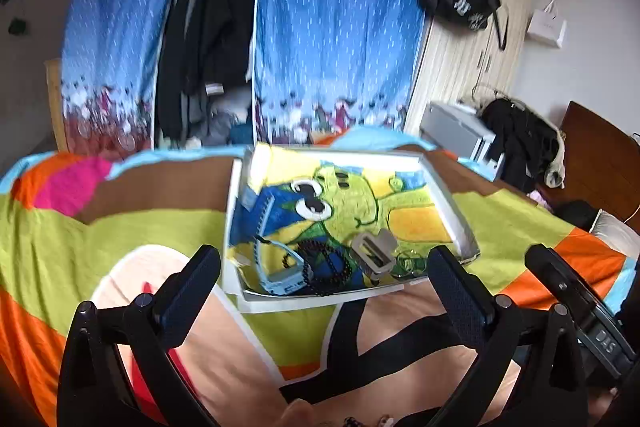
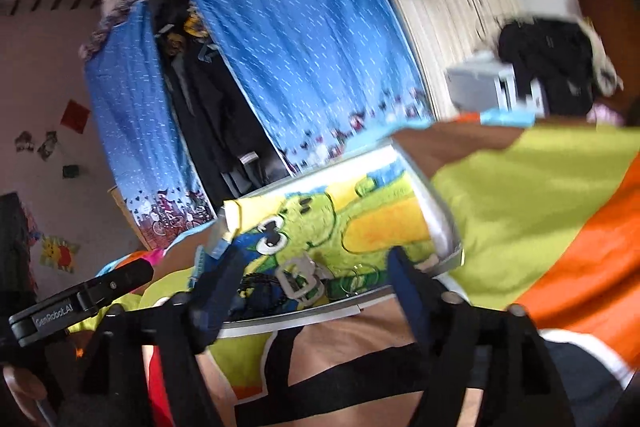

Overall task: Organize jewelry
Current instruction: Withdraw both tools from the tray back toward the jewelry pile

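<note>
The jewelry lies bunched in the near end of a shallow white tray (image 1: 466,223) lined with a cartoon-frog cloth, set on a bright patchwork bedspread (image 1: 120,227). In the left wrist view a black bead bracelet (image 1: 326,267) sits in the middle of the cluster, with a pale blue watch (image 1: 280,273) touching it at nine o'clock and a grey clasp-like piece (image 1: 374,251) at about two o'clock. Just beyond that, at three o'clock, lie thin clear rings (image 1: 408,265), though the blur leaves it uncertain whether they are earrings or a bangle.

The left gripper (image 1: 326,281) stands wide open with nothing between its pads; the cluster lies straight ahead at twelve o'clock, seen through the gap between the fingers and not touched by them. The right gripper (image 2: 316,285) is also open and empty. From it the clasp-like piece is dead ahead and the beads sit toward ten o'clock.

The tray's long axis runs away from both hands, tilted slightly toward one o'clock in the left view, and the pieces crowd the near short edge. The watch strap lies roughly along that axis. Both hands look about equally close. The left seems better lined up on the watch and beads, the right on the clasp and rings. Behind the bed hangs a blue curtain (image 1: 340,27) over a wardrobe.
</note>
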The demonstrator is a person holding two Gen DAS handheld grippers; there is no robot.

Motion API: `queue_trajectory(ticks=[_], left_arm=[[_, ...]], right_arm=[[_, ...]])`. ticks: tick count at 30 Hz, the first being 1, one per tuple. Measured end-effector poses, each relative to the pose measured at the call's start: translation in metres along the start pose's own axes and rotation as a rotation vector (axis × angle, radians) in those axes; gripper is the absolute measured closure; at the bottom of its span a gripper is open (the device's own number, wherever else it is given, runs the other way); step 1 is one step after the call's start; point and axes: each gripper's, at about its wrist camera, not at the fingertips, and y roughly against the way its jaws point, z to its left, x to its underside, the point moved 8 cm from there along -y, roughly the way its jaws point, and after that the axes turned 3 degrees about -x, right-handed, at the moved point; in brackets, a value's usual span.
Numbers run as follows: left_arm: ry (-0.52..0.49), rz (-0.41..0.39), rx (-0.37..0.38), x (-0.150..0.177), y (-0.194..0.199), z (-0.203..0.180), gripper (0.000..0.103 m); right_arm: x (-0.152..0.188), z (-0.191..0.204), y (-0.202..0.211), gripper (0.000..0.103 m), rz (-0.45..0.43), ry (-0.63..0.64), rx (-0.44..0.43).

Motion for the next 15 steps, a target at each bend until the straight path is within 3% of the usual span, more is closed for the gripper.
queue_trajectory(ticks=[6,15], left_arm=[[-0.025,-0.046,0.016,0.01,0.045,0.0,0.002],[-0.064,-0.152,0.048,0.044,0.115,-0.002,0.002]], right_arm=[[0.004,0.028,0.048,0.003,-0.061,0.051,-0.052],[0.03,0.052,0.099,0.0,-0.095,0.118,-0.037]])
